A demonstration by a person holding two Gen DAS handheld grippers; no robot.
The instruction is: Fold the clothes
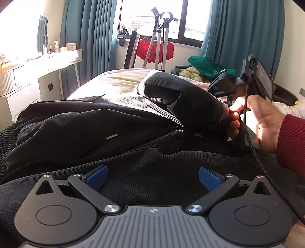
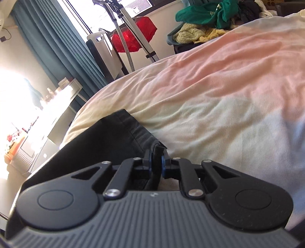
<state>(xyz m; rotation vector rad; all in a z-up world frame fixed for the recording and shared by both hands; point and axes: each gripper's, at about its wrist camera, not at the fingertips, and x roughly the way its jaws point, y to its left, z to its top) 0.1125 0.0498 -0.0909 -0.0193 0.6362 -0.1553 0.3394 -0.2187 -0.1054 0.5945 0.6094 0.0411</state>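
On the bed (image 2: 219, 91), right claw (image 2: 156, 159) pinches the black garment's (image 1: 114, 137) hem.

Teal curtains (image 1: 91, 32) frame a bright window (image 1: 150, 15) at the far wall. A white desk (image 1: 43, 68) with small bottles stands along the left, washed in sunlight. The bed (image 2: 219, 91) wears a pale, wrinkled sheet. A red bag (image 1: 155, 49) sits under the window.

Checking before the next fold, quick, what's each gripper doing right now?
Left gripper: open, holding nothing, above the black garment.
Right gripper: closed on the black garment's edge.
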